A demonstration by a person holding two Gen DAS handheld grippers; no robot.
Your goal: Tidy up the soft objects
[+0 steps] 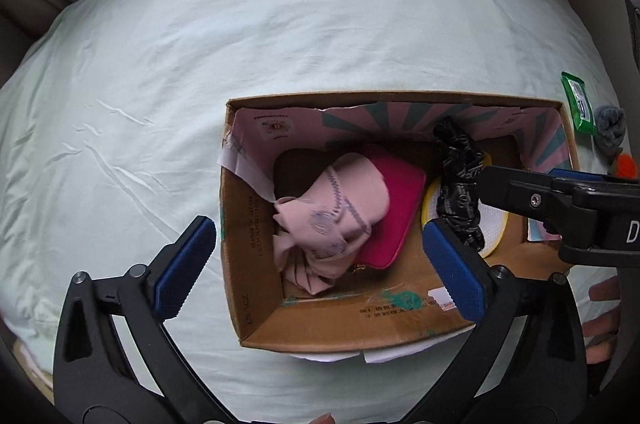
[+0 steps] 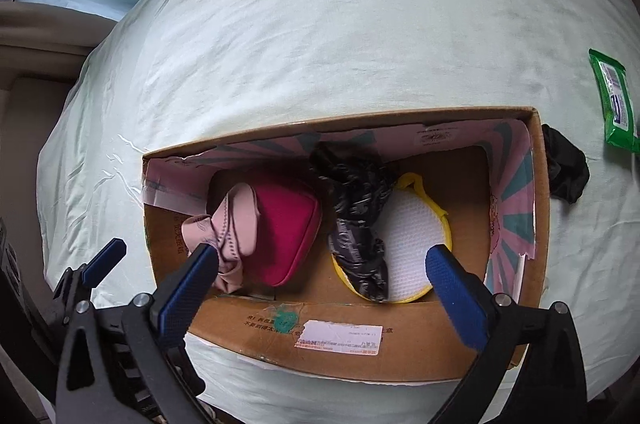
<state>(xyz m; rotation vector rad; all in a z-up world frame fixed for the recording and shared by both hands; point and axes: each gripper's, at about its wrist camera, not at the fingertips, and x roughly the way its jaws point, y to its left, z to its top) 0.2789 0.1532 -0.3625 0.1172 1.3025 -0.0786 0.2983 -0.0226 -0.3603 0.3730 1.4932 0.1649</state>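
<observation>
Now both grippers hang over an open cardboard box [image 1: 256, 304] that stands on a bed with a pale green sheet [image 1: 160, 64]. The left gripper [image 1: 320, 264] has its jaws spread wide and nothing between the pads; the right gripper [image 2: 326, 264] is released in the same way. Inside the box a pink cloth [image 1: 340, 212] lies on a red pouch [image 1: 400, 208]. Beside them a crumpled black bag [image 2: 356, 224] rests across a round white pad with a yellow edge [image 2: 408, 236]. Outside the box, on the sheet, are a green packet [image 2: 612, 100] and a black cloth [image 2: 568, 168] that touches the box wall.
</observation>
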